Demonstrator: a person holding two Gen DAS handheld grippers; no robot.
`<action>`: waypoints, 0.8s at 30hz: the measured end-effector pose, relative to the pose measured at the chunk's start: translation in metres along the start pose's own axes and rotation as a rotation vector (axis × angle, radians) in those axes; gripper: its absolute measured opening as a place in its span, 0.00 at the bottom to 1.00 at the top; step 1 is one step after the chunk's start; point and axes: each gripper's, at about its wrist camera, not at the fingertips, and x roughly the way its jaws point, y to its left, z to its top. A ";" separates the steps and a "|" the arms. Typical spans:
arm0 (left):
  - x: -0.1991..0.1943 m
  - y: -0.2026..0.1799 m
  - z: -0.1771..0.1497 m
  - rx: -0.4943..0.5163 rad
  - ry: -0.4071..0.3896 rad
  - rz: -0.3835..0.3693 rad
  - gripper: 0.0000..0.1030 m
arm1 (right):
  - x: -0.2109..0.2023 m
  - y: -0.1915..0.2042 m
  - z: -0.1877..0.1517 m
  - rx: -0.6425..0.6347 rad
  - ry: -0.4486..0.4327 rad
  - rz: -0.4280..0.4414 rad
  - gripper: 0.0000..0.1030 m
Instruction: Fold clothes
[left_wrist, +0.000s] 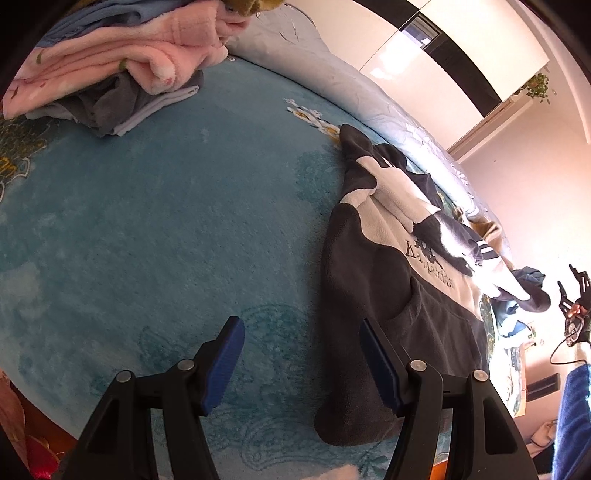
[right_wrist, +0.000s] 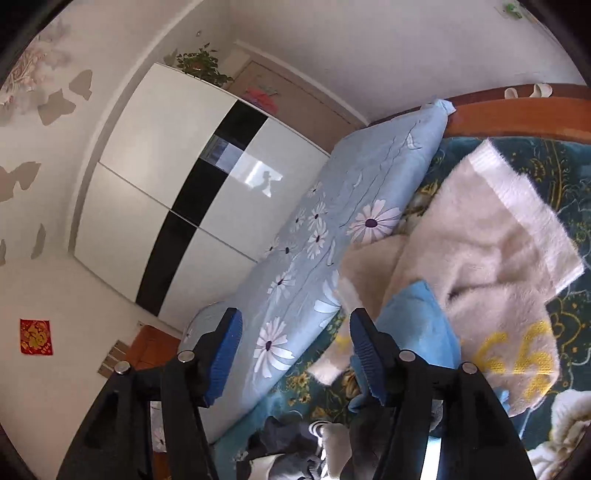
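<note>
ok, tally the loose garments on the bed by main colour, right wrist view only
Cream fuzzy garment: 1
Light blue garment: 1
Dark grey and white hoodie, only partly in view at the bottom: 1
Total: 3

Left claw (left_wrist: 301, 363), right claw (right_wrist: 295, 360) apparently agape.

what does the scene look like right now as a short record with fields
surface: teal bed cover
garment in work: dark grey and white hoodie, lying on the cover
left gripper: open, nothing between its fingers, at the hoodie's edge
right gripper: open, holding nothing
folded pile: pink fleece on grey clothes, far corner
unfolded: cream fuzzy garment, blue garment
beside: floral blue quilt
</note>
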 end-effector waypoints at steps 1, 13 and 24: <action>0.000 -0.001 -0.001 0.003 -0.003 0.000 0.67 | -0.002 -0.003 -0.005 -0.061 0.015 -0.051 0.61; 0.003 -0.019 0.001 0.057 0.022 0.016 0.67 | -0.019 -0.067 -0.131 -0.323 0.383 -0.196 0.61; -0.012 -0.039 0.007 0.089 -0.068 0.018 0.67 | 0.013 -0.061 -0.165 -0.186 0.320 -0.126 0.60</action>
